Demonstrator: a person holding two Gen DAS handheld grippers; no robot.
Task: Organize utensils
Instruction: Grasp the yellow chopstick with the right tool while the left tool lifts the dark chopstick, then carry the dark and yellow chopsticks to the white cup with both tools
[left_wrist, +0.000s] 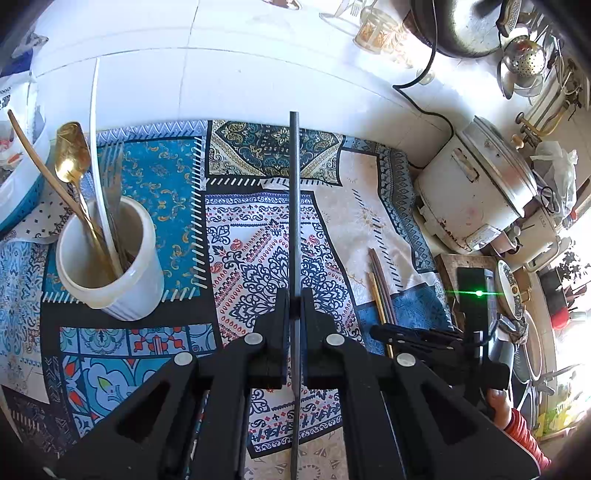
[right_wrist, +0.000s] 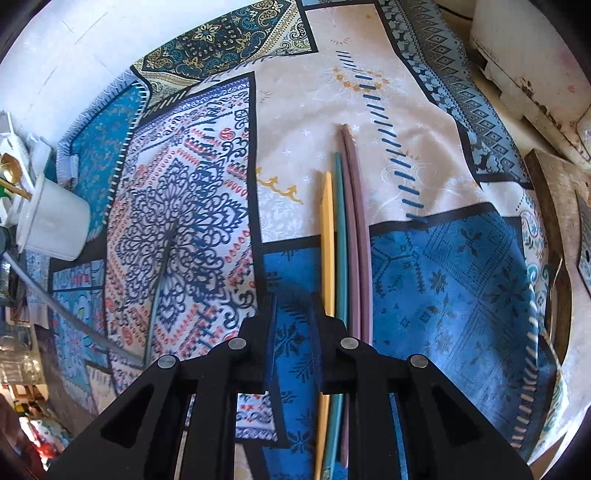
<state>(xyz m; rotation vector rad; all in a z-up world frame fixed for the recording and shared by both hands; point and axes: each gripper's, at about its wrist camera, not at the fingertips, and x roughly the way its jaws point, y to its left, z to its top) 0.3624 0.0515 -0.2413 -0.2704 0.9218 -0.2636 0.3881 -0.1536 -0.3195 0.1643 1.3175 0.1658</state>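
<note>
My left gripper (left_wrist: 294, 301) is shut on a grey chopstick (left_wrist: 294, 206) and holds it above the patterned cloth (left_wrist: 177, 177), pointing away. A white utensil cup (left_wrist: 110, 258) stands to its left, holding a gold spoon (left_wrist: 72, 155), a fork (left_wrist: 110, 173), a white stick and a wooden one. My right gripper (right_wrist: 293, 306) is open and empty, low over the cloth (right_wrist: 443, 258). Just right of it lie a yellow chopstick (right_wrist: 327, 236), a teal one (right_wrist: 340, 221) and two mauve ones (right_wrist: 356, 221). The cup (right_wrist: 51, 221) shows at far left in the right wrist view.
A worn white rice cooker (left_wrist: 476, 188) stands at the cloth's right edge, with a black cord (left_wrist: 424, 99), pots and a colander (left_wrist: 524, 62) behind. Glasses (left_wrist: 376, 29) stand at the back. A wooden board (right_wrist: 554, 221) lies right of the cloth. A blue-rimmed bowl (left_wrist: 18, 192) sits far left.
</note>
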